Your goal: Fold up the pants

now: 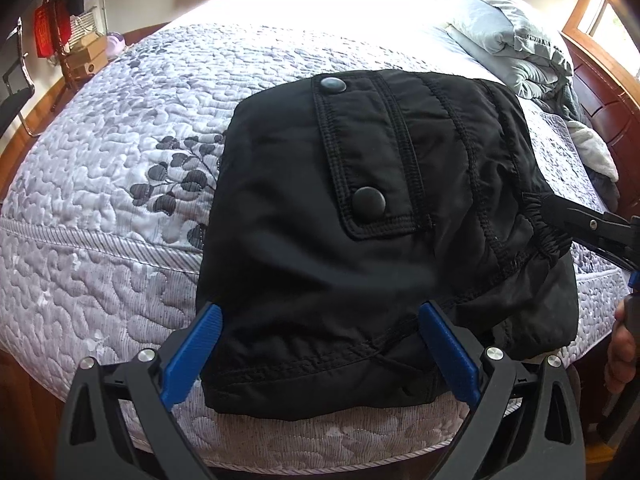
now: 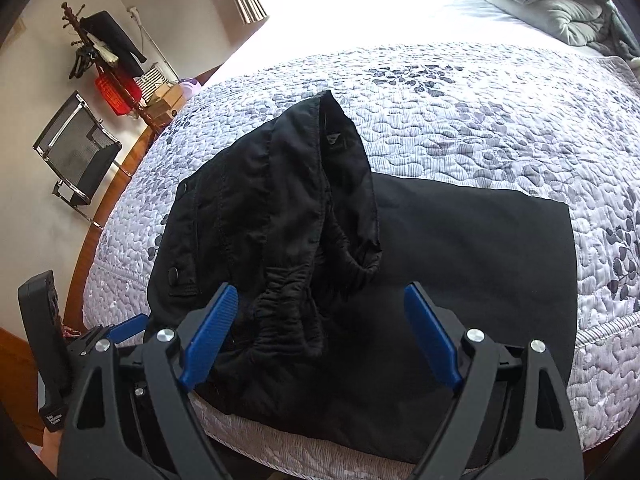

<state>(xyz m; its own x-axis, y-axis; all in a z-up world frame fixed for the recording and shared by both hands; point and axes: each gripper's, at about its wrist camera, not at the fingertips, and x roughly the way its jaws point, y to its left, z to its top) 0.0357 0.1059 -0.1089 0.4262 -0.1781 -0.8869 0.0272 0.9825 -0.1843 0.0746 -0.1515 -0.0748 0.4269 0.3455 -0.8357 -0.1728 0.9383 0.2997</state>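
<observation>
Black pants (image 1: pixel 360 208) lie folded into a thick stack on the quilted bed (image 1: pixel 120 152), near its front edge. A pocket flap with two snap buttons (image 1: pixel 369 200) faces up. My left gripper (image 1: pixel 320 316) is open, its blue pads astride the near edge of the stack. In the right wrist view the pants (image 2: pixel 460 248) show a bunched elastic waistband (image 2: pixel 288 304) on top. My right gripper (image 2: pixel 320 300) is open, fingers astride the waistband end. Its black tip (image 1: pixel 580 220) shows at the waistband in the left wrist view.
A rumpled grey duvet (image 1: pixel 516 44) lies at the bed's head. A wooden headboard (image 1: pixel 608 100) stands on the right. A chair (image 2: pixel 76 152), a coat rack (image 2: pixel 100 48) and boxes (image 2: pixel 164 100) stand by the far wall. The left gripper (image 2: pixel 80 344) shows at lower left.
</observation>
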